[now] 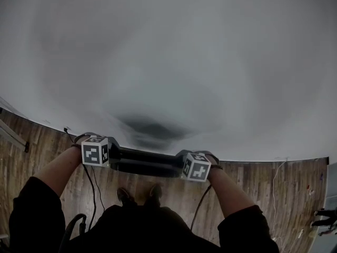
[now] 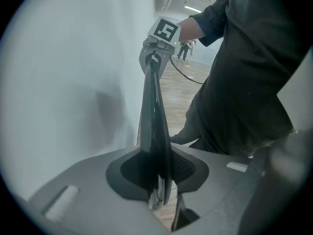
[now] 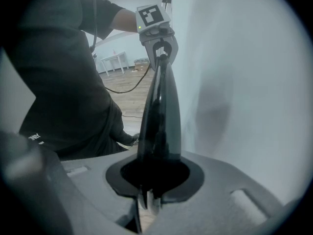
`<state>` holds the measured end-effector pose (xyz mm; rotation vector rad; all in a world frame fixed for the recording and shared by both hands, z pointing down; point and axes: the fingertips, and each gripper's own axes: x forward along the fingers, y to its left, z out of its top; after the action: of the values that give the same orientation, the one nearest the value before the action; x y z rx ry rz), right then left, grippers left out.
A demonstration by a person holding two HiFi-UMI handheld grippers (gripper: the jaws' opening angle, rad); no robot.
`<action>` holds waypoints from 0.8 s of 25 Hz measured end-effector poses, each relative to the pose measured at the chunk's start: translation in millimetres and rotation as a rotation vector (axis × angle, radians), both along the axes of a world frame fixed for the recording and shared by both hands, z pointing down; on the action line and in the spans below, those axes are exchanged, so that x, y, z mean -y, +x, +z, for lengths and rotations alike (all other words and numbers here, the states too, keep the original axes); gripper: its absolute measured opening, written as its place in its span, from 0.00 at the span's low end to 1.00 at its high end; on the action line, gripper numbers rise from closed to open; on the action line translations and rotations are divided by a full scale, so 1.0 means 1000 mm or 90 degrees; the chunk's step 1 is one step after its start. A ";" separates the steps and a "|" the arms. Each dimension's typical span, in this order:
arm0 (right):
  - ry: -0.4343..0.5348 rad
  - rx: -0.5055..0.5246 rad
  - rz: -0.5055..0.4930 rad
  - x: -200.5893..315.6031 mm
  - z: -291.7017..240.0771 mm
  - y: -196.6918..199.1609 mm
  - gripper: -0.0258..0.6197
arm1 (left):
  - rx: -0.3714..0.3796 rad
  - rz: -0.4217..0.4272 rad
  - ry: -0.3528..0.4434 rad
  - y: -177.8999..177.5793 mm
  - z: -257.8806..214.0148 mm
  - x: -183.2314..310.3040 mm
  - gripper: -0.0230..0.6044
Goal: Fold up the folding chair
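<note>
The left gripper [image 1: 107, 155] is clamped on one end of a glossy, flat black folding chair [image 1: 147, 163]. The chair spans from its jaws across to the right gripper [image 1: 189, 166], which is clamped on the other end. A plain white wall [image 1: 184, 62] stands just beyond both.

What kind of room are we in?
Probably a big indoor hall or studio: it has a wooden floor, a plain white wall, ceiling strip lights and a small table far off.
</note>
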<state>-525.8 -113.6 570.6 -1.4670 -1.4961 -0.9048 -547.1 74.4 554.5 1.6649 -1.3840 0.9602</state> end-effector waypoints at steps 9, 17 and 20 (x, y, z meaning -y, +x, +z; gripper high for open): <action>0.002 -0.010 0.020 0.016 0.005 -0.014 0.13 | -0.002 0.014 0.019 -0.021 0.000 0.018 0.20; -0.008 -0.002 0.040 0.023 0.009 -0.032 0.15 | 0.005 -0.003 0.053 -0.038 0.002 0.028 0.21; -0.015 0.015 0.055 0.025 0.008 -0.037 0.17 | 0.017 -0.022 0.073 -0.044 0.002 0.031 0.22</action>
<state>-563.2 -138.7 578.9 -1.4028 -1.5802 -0.8580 -590.9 43.8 556.2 1.7115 -1.5053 0.9005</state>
